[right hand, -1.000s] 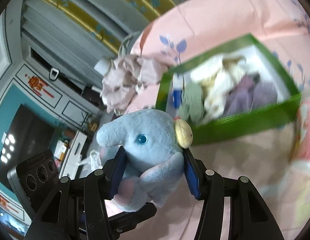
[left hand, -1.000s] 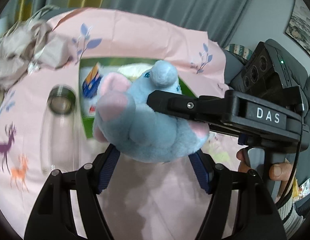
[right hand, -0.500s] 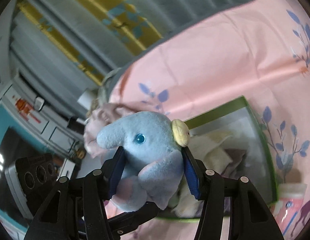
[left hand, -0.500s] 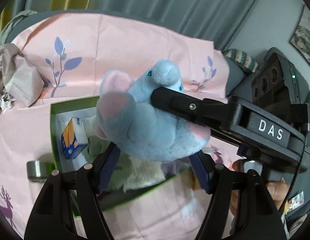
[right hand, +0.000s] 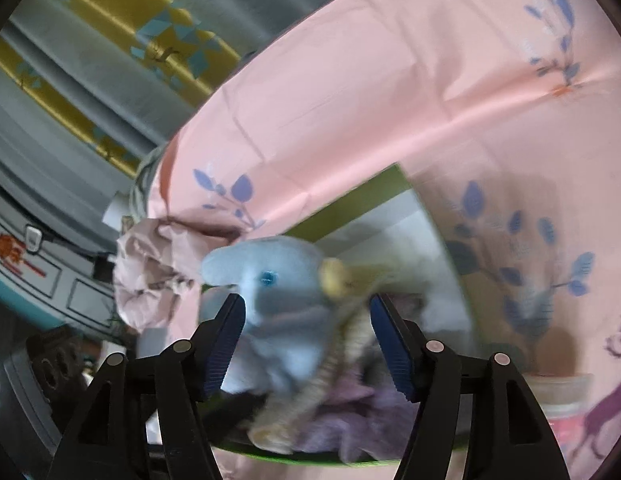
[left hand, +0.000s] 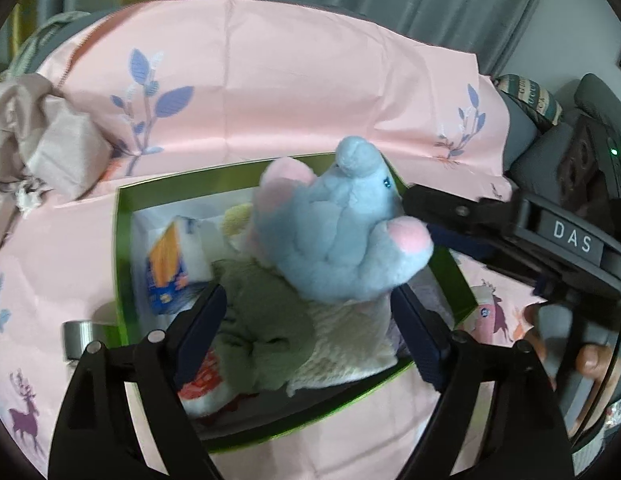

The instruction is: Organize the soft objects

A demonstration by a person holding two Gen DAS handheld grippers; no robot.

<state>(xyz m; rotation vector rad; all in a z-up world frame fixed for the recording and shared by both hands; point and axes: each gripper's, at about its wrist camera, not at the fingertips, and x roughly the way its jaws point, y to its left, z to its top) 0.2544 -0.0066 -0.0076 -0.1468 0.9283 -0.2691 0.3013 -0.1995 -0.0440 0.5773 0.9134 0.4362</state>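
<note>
A blue plush elephant [left hand: 342, 236] with pink ears hangs over the green box [left hand: 122, 264], just above the cloths in it. My left gripper [left hand: 310, 328] has its jaws opening; both blue pads stand clear of the plush. In the right wrist view the elephant [right hand: 278, 300] is blurred between the jaws of my right gripper [right hand: 308, 340], which are opening too, with a gap at the right pad. One finger of the right gripper [left hand: 462, 210] reaches in beside the elephant's head.
The box holds a grey-green cloth [left hand: 262, 320], a cream towel [left hand: 342, 344], a blue and orange packet [left hand: 168, 268] and purple cloth [right hand: 350, 420]. A crumpled beige cloth [left hand: 38, 140] lies far left, a metal-capped jar [left hand: 76, 336] beside the box. A hand [left hand: 590, 356] is at right.
Both grippers carried the elephant over the pink sheet to above the green box. Their jaws have widened and the plush has slipped free of the pads, tilting toward the box.
</note>
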